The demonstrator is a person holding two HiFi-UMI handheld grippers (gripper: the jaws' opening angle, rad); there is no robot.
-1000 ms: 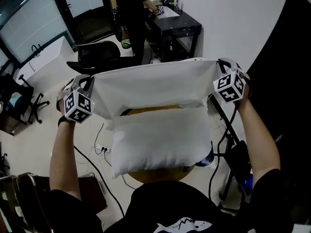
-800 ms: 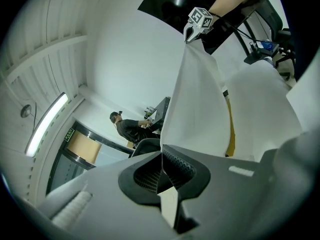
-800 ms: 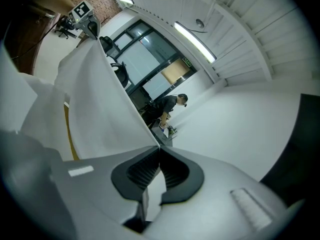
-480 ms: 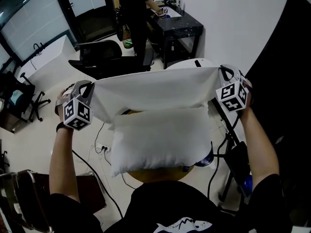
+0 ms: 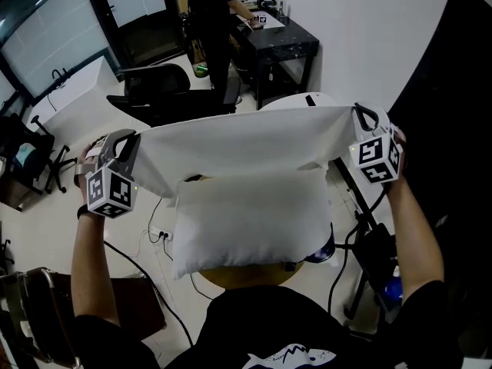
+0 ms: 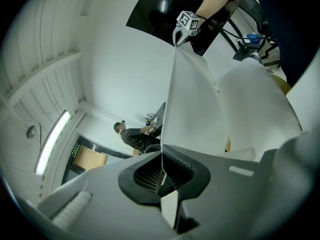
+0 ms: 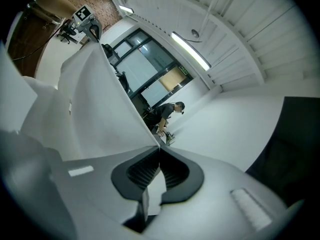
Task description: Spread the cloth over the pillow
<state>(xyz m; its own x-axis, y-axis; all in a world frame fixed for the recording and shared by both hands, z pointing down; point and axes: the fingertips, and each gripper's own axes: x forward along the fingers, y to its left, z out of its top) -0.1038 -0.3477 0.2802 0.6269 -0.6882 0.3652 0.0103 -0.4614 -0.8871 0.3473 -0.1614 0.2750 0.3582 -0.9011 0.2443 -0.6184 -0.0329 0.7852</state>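
A white pillow [image 5: 250,221] lies on a round wooden table [image 5: 254,277] just in front of me. A white cloth [image 5: 238,148] is stretched in the air above the pillow's far edge, taut between both grippers. My left gripper [image 5: 132,139] is shut on the cloth's left corner, and my right gripper [image 5: 360,115] is shut on its right corner. In the left gripper view the cloth [image 6: 192,99] runs from the shut jaws to the other gripper [image 6: 185,25]. The right gripper view shows the cloth [image 7: 95,104] pinched the same way, with the pillow [image 7: 20,114] below.
A person [image 5: 211,21] stands at a black desk [image 5: 280,41] at the far side. A black office chair [image 5: 157,91] is behind the cloth. Cables [image 5: 154,241] lie on the floor at the left, and a black stand [image 5: 365,237] is at the right of the table.
Both grippers have moved apart and a little toward me, the left one further left and lower in the picture. The cloth is pulled wider and tauter.
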